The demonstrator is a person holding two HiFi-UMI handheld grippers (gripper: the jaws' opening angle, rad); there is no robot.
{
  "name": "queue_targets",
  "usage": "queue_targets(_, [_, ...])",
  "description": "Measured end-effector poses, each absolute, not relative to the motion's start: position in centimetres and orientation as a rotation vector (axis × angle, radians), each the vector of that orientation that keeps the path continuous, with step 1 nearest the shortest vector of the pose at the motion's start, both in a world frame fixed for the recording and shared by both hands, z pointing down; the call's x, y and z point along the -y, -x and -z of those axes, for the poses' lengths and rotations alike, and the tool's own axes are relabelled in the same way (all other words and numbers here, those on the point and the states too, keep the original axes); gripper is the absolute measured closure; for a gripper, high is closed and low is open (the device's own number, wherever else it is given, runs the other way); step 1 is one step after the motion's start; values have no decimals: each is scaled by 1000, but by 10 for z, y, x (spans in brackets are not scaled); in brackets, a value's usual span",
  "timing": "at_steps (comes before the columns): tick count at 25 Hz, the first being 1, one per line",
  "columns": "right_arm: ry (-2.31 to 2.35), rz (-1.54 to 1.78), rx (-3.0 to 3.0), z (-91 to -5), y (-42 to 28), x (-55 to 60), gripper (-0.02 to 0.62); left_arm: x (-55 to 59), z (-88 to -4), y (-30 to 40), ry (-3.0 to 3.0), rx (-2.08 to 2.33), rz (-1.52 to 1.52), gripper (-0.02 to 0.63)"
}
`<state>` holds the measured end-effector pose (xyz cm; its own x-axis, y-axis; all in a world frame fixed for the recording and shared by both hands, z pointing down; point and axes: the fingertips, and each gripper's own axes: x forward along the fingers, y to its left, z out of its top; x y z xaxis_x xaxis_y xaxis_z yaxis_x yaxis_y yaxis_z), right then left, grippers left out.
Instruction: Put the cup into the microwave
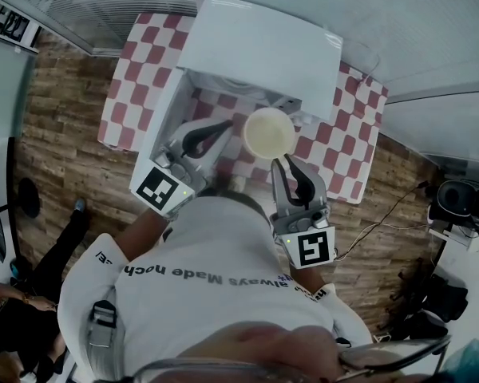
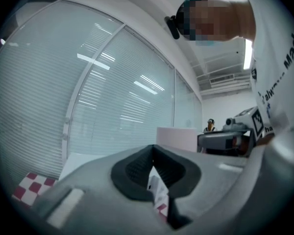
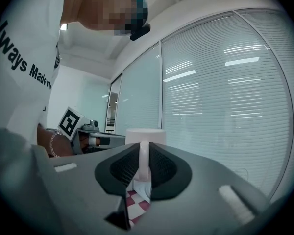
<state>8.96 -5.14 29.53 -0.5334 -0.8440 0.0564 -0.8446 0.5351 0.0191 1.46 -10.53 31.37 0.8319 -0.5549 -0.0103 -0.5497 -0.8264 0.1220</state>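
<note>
The checkered table [image 1: 136, 78] carries the white microwave [image 1: 263, 46] at its far side, and everything else is arranged around that box. Its door [image 1: 161, 118] appears to hang open to the left of the cavity, which leaves the front free for loading. The left gripper [image 1: 223, 126] sits just in front of the microwave, beside that door. In its own view its pads [image 2: 137, 168] meet at the tips with nothing between them, so it is closed and empty. It is probably kept near the door to steady or close it later. The right gripper [image 1: 282, 162] is a little further out from the microwave's mouth, pointing level toward it. Its jaws are pressed together on the thin handle [image 3: 143, 160] of the cup [image 1: 269, 132]. Holding it this way keeps the cup upright with its open top showing from above. Seen along the jaws, the pale cup [image 3: 145, 136] stands just beyond the fingertips, with its handle running down between the dark pads. The cup is therefore in the air directly before the microwave's opening, not yet inside, and my judgement is that a short level push forward would bring it in.
</note>
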Motion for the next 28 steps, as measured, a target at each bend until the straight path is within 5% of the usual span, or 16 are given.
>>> queue_targets(28, [-1477, -125, 2625, -400, -90, 83, 548, 139, -409, -22, -2786, 888, -21, 603])
